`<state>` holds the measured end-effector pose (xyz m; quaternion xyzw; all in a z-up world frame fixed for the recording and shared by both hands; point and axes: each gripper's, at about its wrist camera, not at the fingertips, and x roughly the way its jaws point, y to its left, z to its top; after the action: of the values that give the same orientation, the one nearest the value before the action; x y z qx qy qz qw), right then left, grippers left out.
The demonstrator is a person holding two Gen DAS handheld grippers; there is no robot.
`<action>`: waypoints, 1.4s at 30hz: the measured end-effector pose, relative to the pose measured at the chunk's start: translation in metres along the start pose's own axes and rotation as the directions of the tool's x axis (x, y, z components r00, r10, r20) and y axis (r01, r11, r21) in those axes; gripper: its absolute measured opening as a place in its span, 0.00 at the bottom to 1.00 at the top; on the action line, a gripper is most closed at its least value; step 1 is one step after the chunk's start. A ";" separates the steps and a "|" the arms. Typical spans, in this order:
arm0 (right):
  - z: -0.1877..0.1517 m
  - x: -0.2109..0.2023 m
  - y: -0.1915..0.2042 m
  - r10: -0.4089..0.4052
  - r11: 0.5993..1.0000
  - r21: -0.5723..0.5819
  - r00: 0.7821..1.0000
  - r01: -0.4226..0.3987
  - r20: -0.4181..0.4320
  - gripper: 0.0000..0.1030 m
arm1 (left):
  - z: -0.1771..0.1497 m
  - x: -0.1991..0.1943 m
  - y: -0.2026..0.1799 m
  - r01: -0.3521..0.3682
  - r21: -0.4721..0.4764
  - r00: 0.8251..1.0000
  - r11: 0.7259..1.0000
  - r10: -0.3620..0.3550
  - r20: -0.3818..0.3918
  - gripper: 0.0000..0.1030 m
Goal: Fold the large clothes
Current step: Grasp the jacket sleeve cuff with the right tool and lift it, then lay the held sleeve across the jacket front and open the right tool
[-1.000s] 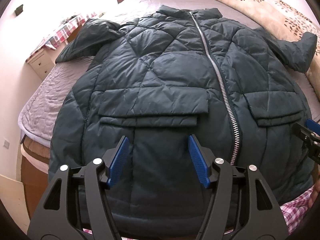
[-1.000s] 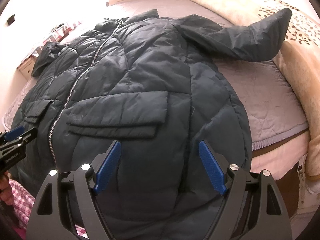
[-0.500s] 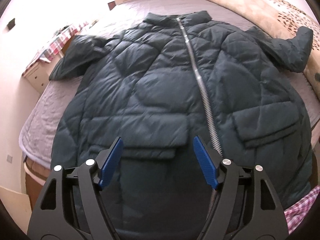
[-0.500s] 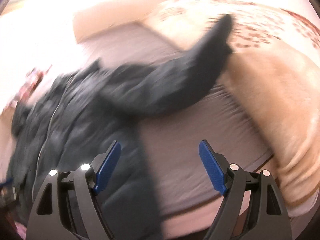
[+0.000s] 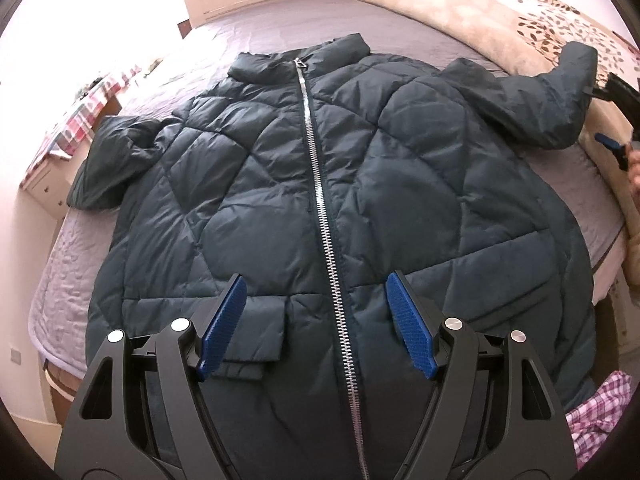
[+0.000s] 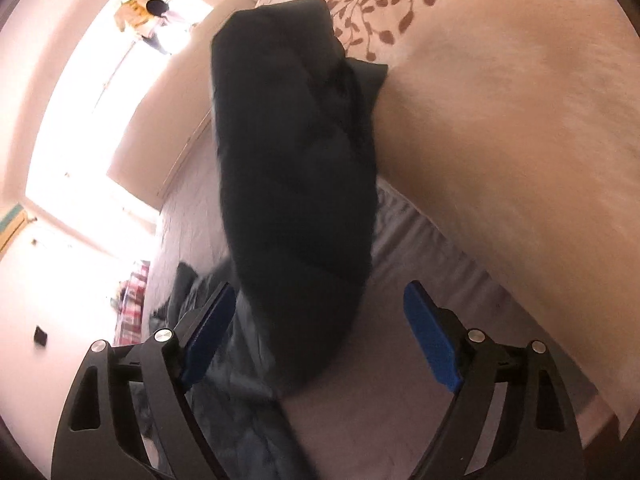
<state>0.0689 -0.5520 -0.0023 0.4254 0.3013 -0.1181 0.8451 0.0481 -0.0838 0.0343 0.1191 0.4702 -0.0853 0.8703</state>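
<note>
The quilted jacket (image 5: 320,184), dark green and puffy, lies front up across the bed (image 5: 68,264), zipped closed, its hem hanging over the near edge. The silver zipper (image 5: 320,184) runs down its middle. One sleeve (image 6: 296,184) reaches toward the far right side and rests on a beige leaf-printed blanket (image 5: 472,12); in the right wrist view it is blurred. The bed cover is grey and stitched. The left tongs (image 5: 316,328) hang above the hem, jaws apart and empty. The right tongs (image 6: 320,336) have just been opening; the sleeve lies between the pads, untouched.
</note>
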 end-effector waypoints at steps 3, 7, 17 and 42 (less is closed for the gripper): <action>0.006 0.021 0.000 -0.016 0.999 0.040 1.000 0.016 -0.002 0.73 | 0.002 0.003 0.007 -0.001 -0.022 1.000 1.000 0.001 -0.009 0.70; 0.007 0.033 -0.003 0.038 0.992 0.124 0.999 -0.036 -0.011 0.14 | 0.002 0.007 0.019 0.010 -0.057 1.000 0.998 -0.011 -0.013 0.70; -0.022 -0.029 0.168 -0.059 0.886 -0.425 0.954 0.186 0.295 0.08 | -0.014 0.011 0.069 0.061 -0.191 0.998 0.980 -0.059 0.014 0.70; -0.262 0.062 0.312 -0.034 0.523 -0.845 0.988 -0.113 -0.153 0.58 | -0.035 0.025 0.162 0.050 -0.366 0.998 0.929 -0.037 0.042 0.70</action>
<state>0.1529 -0.1510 0.0428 -0.0267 0.3736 0.0954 0.9223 0.0759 0.0807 0.0156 -0.0574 0.4655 -0.0174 0.8830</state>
